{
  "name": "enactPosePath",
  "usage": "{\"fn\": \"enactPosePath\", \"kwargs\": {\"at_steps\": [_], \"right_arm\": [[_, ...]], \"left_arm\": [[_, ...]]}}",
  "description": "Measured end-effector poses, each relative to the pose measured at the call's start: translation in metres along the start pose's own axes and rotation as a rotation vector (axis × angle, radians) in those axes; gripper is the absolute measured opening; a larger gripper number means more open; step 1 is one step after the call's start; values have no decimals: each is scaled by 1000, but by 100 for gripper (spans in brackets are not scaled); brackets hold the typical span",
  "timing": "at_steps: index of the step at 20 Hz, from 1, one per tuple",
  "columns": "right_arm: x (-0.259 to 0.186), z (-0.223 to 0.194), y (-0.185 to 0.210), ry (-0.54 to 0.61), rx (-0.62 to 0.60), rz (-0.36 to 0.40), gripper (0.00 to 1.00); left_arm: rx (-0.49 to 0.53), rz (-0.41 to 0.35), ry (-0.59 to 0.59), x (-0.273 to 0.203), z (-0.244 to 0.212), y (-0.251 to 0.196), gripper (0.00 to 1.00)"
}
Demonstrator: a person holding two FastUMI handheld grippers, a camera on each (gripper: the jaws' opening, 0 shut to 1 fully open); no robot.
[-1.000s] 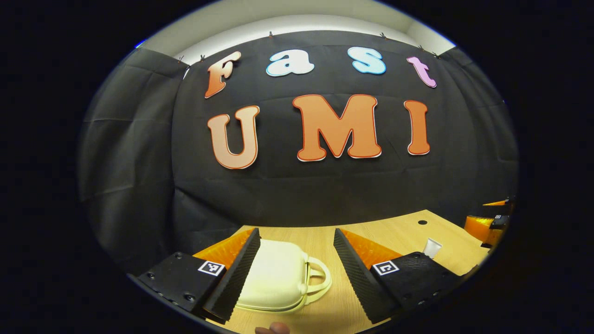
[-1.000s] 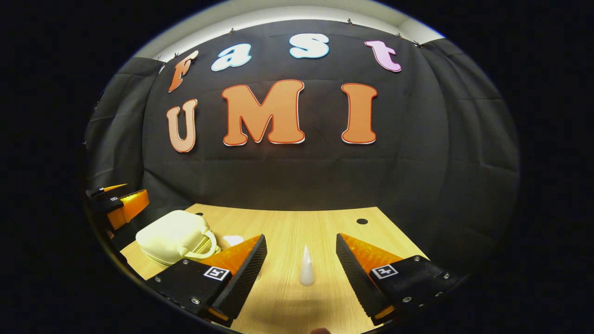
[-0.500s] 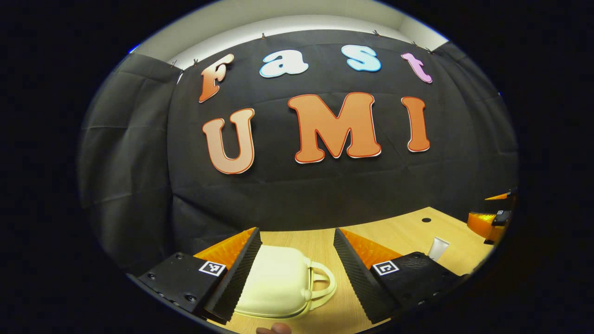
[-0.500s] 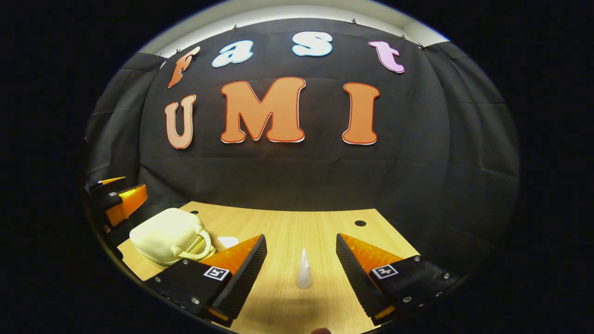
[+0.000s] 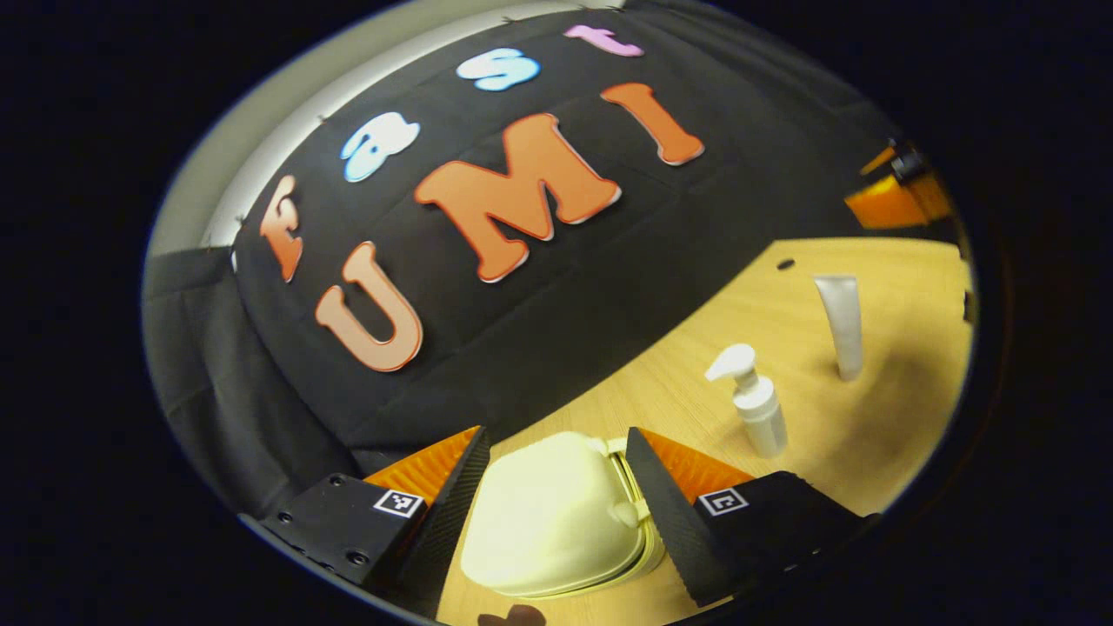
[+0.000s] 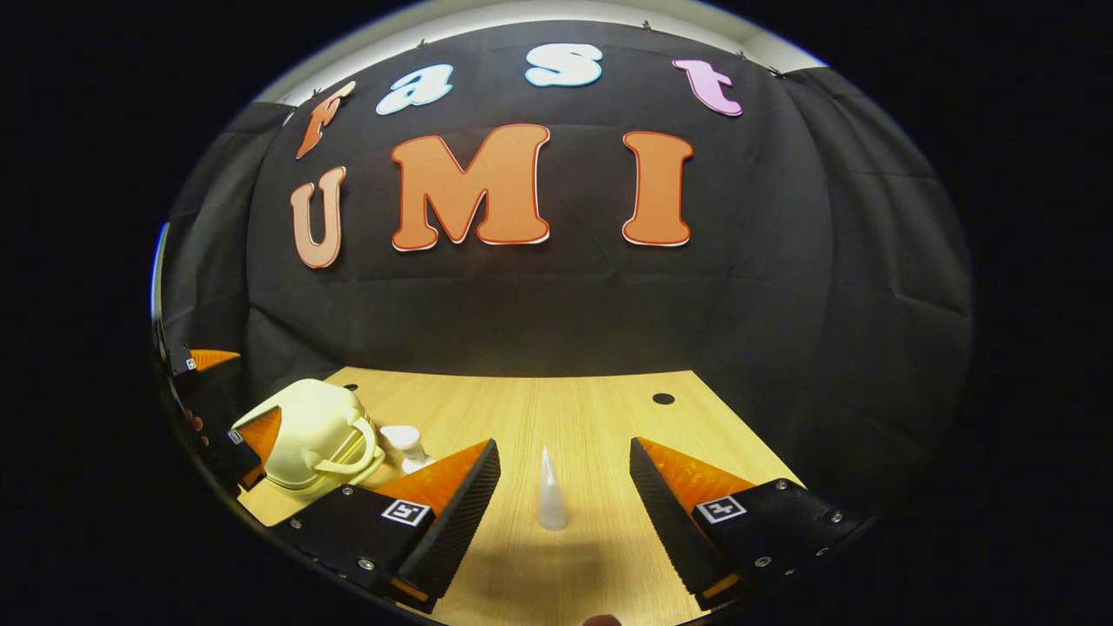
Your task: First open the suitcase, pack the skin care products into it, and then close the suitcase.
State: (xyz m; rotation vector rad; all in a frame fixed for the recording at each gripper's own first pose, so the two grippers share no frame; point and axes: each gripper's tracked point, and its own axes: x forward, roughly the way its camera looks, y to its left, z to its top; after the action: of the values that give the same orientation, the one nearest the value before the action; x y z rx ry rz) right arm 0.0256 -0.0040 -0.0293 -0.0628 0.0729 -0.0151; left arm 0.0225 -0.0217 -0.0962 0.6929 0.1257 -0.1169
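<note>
The wooden bench (image 6: 591, 417) carries everything. On its left part sits the cream suitcase (image 5: 548, 522), lid down, lying between the spread fingers of the left tongs (image 5: 556, 504), which stand open around it without clearly pressing. In the right gripper view the suitcase (image 6: 304, 430) shows its handle. Beside it stands a white pump bottle (image 5: 755, 400), and farther right an upright white tube (image 5: 842, 323). The right tongs (image 6: 563, 513) are open, the tube (image 6: 550, 491) between and ahead of their fingers, apart.

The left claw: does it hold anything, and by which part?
Nothing yet. The left claw is open astride the closed suitcase, fingers apart from its sides.
</note>
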Motion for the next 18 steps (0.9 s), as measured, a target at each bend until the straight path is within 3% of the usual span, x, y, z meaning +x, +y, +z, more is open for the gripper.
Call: {"fn": "enactPosePath", "kwargs": {"at_steps": [5,9,18], "right_arm": [[-1,-30,-29,67,44,-50,95],[-6,-51,-52,116,66,-93,95],[-16,-74,-93,168,88,-193,96]], "left_arm": [[201,-66,111,16,-45,-41,99],[402,-91,124,39,-66,-60,99],[514,-123,225,80,-89,-76,98]]}}
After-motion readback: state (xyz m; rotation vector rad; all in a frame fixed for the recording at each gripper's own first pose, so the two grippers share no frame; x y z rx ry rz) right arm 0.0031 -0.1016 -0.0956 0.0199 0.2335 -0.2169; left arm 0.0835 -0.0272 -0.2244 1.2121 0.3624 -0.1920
